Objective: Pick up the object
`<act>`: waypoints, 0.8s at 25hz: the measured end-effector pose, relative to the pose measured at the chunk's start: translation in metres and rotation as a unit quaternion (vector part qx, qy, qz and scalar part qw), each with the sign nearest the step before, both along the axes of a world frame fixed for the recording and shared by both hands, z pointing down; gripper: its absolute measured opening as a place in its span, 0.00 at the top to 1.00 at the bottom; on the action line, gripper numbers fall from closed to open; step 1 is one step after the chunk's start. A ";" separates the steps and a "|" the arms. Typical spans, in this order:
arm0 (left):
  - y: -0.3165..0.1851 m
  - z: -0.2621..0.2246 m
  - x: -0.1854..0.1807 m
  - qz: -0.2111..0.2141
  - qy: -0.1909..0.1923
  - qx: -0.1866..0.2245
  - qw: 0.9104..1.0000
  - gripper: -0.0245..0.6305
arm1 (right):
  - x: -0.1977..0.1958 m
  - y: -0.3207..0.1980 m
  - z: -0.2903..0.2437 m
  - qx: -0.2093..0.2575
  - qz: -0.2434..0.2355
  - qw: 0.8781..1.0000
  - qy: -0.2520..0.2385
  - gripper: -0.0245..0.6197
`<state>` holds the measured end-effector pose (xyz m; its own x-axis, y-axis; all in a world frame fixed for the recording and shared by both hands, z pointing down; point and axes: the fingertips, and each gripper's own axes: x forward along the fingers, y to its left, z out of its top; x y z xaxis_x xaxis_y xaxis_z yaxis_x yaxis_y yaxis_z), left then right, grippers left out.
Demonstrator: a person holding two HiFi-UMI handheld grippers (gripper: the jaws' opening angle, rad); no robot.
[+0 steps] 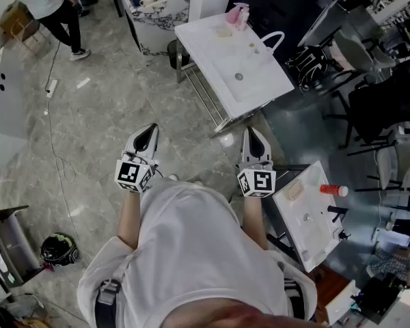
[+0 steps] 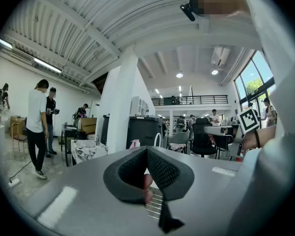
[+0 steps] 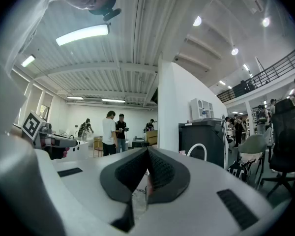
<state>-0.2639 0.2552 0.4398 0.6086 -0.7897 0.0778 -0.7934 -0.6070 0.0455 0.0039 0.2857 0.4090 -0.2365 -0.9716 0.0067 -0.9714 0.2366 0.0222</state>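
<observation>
A grey marbled floor [image 1: 109, 108] fills most of the head view. A white washbasin unit [image 1: 260, 80] stands at upper centre, and a 2nd white basin [image 1: 314, 231] sits at the lower right. A pink spray bottle [image 1: 238, 14] stands at the far corner of the upper unit. A red-capped bottle [image 1: 333, 190] lies on the rim of the lower one. The frames do not show which thing is the object to be picked up, and both bottles are well apart from the tongs.

A person in a white shirt holds the left gripper [image 1: 150, 127] and the right gripper [image 1: 253, 130] side by side at mid-frame, over bare floor. In the left gripper view the 2 dark pads of the left gripper [image 2: 146, 149] meet at their tips with nothing clamped. The right gripper [image 3: 147, 149] is likewise closed and holds nothing.

At the upper left another person [image 1: 51, 5] stands, and a dark helmet [image 1: 58, 249] lies at the lower left.
</observation>
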 end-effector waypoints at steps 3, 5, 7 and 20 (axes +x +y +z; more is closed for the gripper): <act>0.002 0.000 0.003 -0.001 0.003 -0.002 1.000 0.96 | 0.000 0.000 -0.004 0.002 -0.006 1.000 0.003 0.96; 0.000 -0.001 0.004 0.000 0.002 0.000 1.000 0.96 | -0.002 0.000 -0.006 0.005 -0.011 1.000 0.007 0.96; 0.000 -0.001 0.006 0.002 0.000 0.001 1.000 0.97 | -0.005 0.001 -0.007 0.007 -0.014 1.000 0.012 0.96; 0.007 -0.006 0.011 -0.007 -0.017 0.009 1.000 0.96 | -0.002 0.022 -0.001 0.004 0.005 1.000 0.008 0.96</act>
<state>-0.2533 0.2619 0.4340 0.5953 -0.7991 0.0839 -0.8023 -0.5969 0.0070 0.0019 0.3075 0.4075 -0.2266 -0.9740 0.0023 -0.9732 0.2265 0.0403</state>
